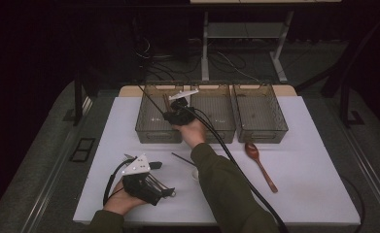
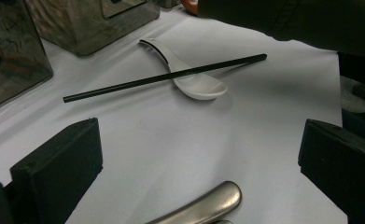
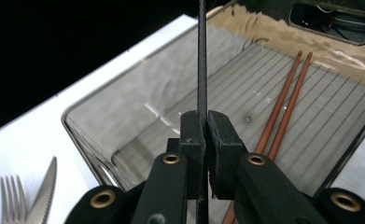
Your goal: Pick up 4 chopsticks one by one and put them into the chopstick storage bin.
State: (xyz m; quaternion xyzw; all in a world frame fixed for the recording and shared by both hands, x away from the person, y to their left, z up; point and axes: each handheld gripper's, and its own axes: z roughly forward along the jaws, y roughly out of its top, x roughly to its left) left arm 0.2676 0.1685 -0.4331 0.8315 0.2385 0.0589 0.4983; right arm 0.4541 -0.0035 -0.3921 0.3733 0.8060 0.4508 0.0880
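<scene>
My right gripper is shut on a thin black chopstick that rises straight up between its pads. In the high view the right gripper hangs over the left clear bin. Two brown chopsticks lie on that bin's ribbed floor. My left gripper rests near the table's front left, its jaws wide apart with nothing between them. Ahead of the left gripper a second black chopstick lies across a white ceramic spoon.
Two more clear bins stand beside the left one. A wooden spoon lies in front of the right bin. A metal handle lies between the left jaws' bases. A fork and knife lie outside the left bin.
</scene>
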